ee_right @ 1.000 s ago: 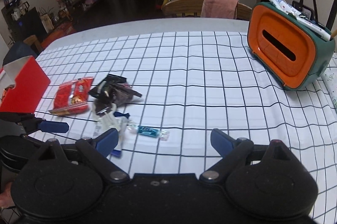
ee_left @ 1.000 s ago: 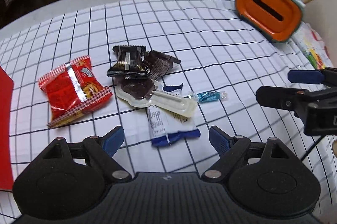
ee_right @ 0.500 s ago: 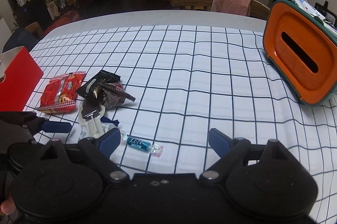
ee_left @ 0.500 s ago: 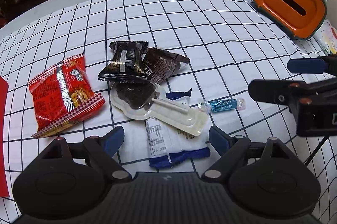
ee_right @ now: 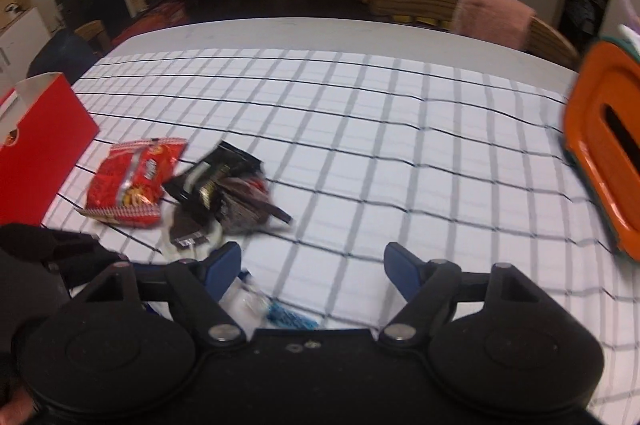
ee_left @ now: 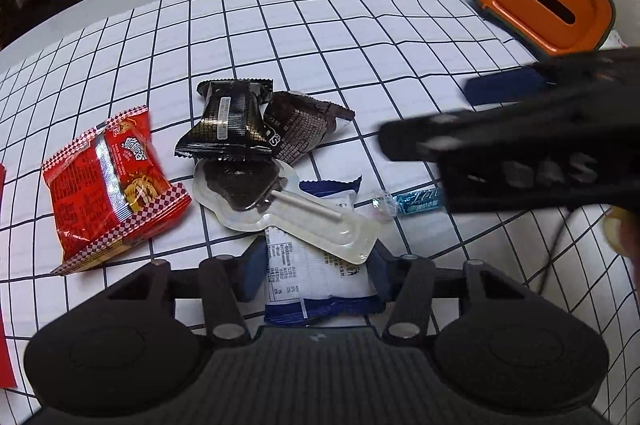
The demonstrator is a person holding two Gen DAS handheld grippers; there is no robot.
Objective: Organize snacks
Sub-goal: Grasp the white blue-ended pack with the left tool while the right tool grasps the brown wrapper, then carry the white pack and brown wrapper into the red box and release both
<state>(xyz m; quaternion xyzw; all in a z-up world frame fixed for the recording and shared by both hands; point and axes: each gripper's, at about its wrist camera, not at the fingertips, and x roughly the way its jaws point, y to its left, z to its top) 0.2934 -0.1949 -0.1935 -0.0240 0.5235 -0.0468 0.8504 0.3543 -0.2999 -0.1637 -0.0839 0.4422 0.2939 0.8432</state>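
Note:
Snacks lie in a pile on the checked tablecloth [ee_left: 320,25]. My left gripper [ee_left: 312,275] has its fingers around the blue-and-white packet [ee_left: 316,277], one on each side. A clear-packed chocolate lollipop [ee_left: 280,201] lies across that packet. Beyond are a black wrapper [ee_left: 228,121], a brown wrapper [ee_left: 300,125] and a red snack bag [ee_left: 112,177]. A small blue candy [ee_left: 416,201] lies right of the pile. My right gripper [ee_right: 312,265] is open and empty just above the blue candy [ee_right: 288,317]; it shows blurred in the left wrist view [ee_left: 500,129].
An orange and green tissue holder [ee_left: 544,5] with pens stands at the far right. A red box [ee_right: 36,145] stands at the left edge of the table. A wooden chair [ee_right: 460,5] with a pink cloth is behind the table.
My left gripper moved forward and narrowed its fingers around the blue-and-white packet. My right gripper swung left and down over the blue candy.

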